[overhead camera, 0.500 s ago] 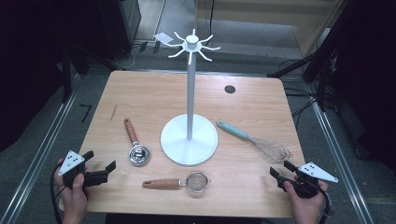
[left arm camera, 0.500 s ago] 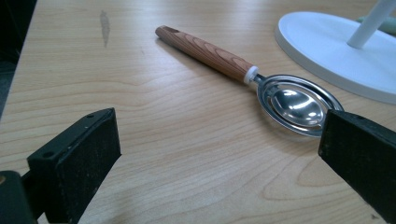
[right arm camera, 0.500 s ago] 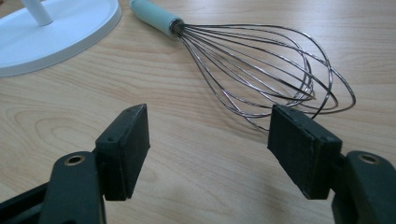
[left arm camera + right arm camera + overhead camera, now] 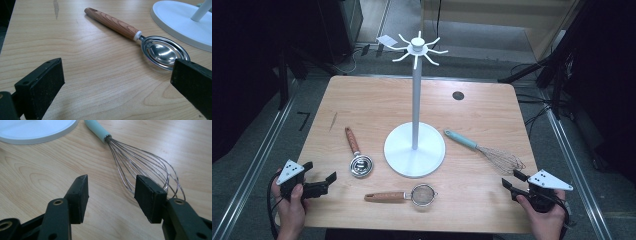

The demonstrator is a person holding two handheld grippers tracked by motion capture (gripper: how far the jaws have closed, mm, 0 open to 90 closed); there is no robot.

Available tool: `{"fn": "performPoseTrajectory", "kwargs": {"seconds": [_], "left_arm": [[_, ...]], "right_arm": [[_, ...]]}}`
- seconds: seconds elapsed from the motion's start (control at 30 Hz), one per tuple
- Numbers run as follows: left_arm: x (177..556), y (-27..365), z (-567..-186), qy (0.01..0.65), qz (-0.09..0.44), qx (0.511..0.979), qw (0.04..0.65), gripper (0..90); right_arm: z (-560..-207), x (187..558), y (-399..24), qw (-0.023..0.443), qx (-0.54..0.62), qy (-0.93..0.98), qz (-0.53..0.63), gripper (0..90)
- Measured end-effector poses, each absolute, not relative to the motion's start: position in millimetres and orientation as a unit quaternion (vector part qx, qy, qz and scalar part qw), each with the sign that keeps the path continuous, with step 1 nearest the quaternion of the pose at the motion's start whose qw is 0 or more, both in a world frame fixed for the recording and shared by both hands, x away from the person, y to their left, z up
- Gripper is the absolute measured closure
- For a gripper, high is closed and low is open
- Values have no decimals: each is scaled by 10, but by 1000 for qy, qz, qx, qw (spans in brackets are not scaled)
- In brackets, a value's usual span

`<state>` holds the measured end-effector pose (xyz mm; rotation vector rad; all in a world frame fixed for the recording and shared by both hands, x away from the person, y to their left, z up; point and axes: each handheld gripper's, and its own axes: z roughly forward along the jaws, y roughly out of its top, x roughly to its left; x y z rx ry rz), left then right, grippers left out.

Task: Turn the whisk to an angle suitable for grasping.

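**Both my grippers low at the near edge, jaws apart**

From the high view, the pale wood-grain table (image 4: 362, 100) stands on a grey floor with dark equipment around it. My left gripper (image 4: 319, 185) sits at the near left corner, my right gripper (image 4: 512, 184) at the near right. The whisk (image 4: 487, 152) lies just ahead of the right one, its teal handle slanting away toward the white stand (image 4: 414, 149).

In the left gripper view, my jaws stand wide apart over bare wood. A steel spoon (image 4: 160, 52) with a wooden handle lies ahead, its bowl near the stand's round base (image 4: 180, 22).

In the right gripper view, my jaws are parted, holding nothing. The whisk's (image 4: 142, 167) thin wire loops fan toward me.
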<state>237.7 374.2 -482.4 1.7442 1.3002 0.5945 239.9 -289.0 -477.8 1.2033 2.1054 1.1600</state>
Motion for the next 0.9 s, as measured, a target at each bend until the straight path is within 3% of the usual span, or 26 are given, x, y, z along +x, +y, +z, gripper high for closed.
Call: {"fn": "performPoseTrajectory", "kwargs": {"seconds": [0.13, 0.47, 0.9], "left_arm": [[2377, 3735, -4825, 520, 239, 700, 428, 0], [2365, 3728, -4823, 520, 247, 698, 426, 0], [2359, 3739, -4822, 521, 244, 696, 429, 0]], "right_arm": [[-4724, 2401, -2827, 232, 425, 771, 413, 491], [-4546, 2480, -2678, 188, 405, 807, 386, 340], [-4381, 2851, -2458, 183, 371, 845, 338, 431]]}}
